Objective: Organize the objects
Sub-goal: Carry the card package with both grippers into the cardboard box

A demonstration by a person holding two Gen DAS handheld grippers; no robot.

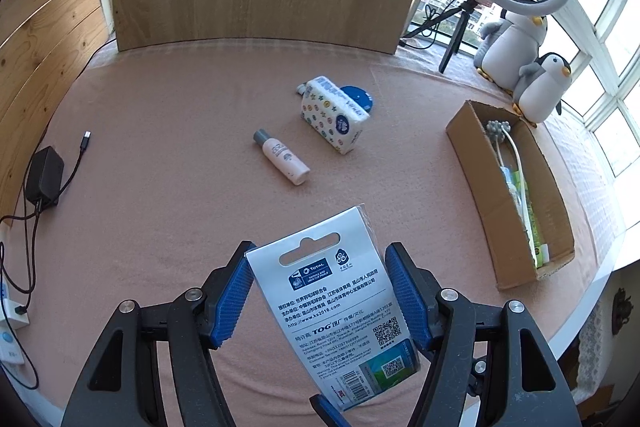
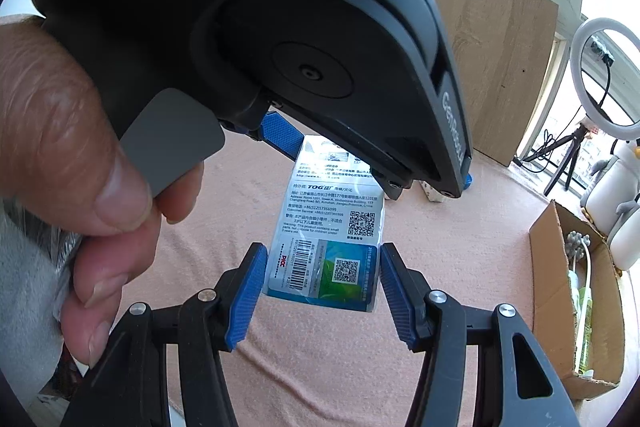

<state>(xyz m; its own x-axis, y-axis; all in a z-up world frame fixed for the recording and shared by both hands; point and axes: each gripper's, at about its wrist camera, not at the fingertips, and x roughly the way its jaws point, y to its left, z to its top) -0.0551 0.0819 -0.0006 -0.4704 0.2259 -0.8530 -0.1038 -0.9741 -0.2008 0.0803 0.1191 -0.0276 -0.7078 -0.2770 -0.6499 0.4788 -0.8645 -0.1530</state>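
Fingers (image 1: 240, 291) pinching carded packet (image 1: 332, 307)

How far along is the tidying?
Done: a few items already lie in the cardboard box. In hand: the left tongs grip a carded packet, the right tongs flanking its lower end. Left: the bottle, tissue pack and blue tin on the table.

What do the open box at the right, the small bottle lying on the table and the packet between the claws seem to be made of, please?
Open box: brown corrugated cardboard, matte, with raw folded flaps.
Small bottle: probably plastic, smooth white body with slight sheen, grey cap.
Packet: printed card with a punched hang slot, apparently in a clear glossy plastic sleeve, judging by its transparent edge and glare.
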